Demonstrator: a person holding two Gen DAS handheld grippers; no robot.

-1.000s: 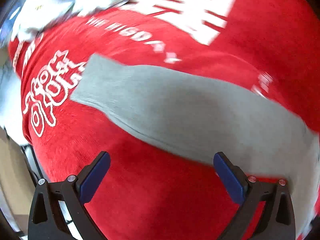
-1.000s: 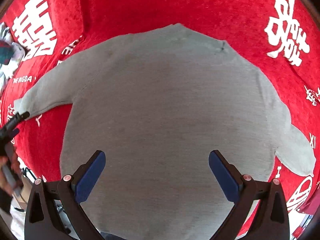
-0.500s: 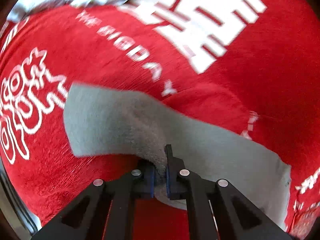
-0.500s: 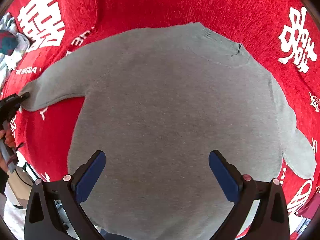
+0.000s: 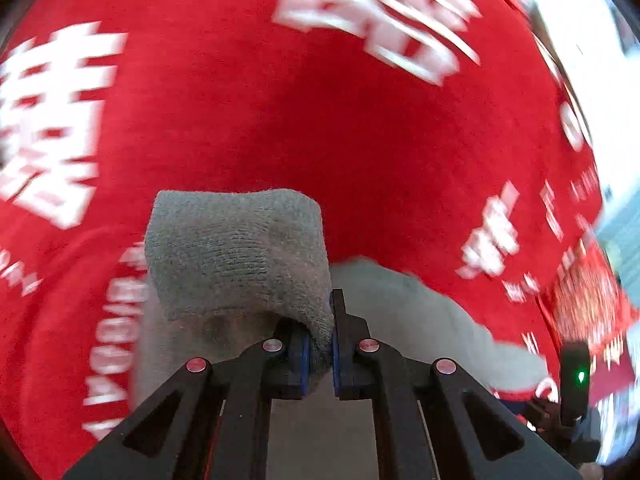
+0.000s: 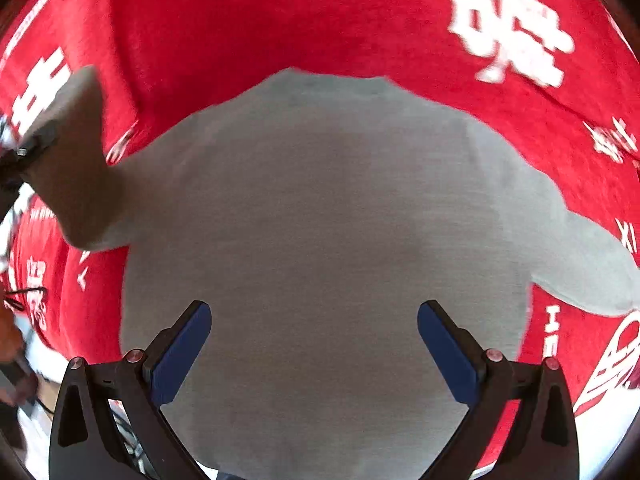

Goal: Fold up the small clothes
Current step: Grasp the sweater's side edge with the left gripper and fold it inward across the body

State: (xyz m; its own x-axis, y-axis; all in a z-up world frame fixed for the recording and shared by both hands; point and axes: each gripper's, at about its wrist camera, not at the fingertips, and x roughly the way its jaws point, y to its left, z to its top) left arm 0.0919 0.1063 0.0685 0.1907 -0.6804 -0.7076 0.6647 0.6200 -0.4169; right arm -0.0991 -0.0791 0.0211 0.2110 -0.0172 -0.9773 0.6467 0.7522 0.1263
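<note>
A small grey knit sweater (image 6: 320, 220) lies flat on a red cloth with white characters (image 6: 280, 20). My left gripper (image 5: 319, 344) is shut on the sweater's left sleeve cuff (image 5: 240, 248) and holds it lifted above the cloth; the sleeve (image 6: 76, 168) shows raised at the left of the right wrist view. My right gripper (image 6: 314, 344) is open and empty, hovering over the sweater's lower body. The other sleeve (image 6: 588, 264) lies flat out to the right.
The red cloth (image 5: 320, 100) covers the whole work surface. The other handheld device with a green light (image 5: 576, 380) shows at the lower right of the left wrist view. Bright, blurred background sits beyond the cloth's far right edge.
My left gripper went from open over the sleeve to shut on its cuff, then lifted it and swung it toward the sweater body. My right gripper stayed open over the sweater.
</note>
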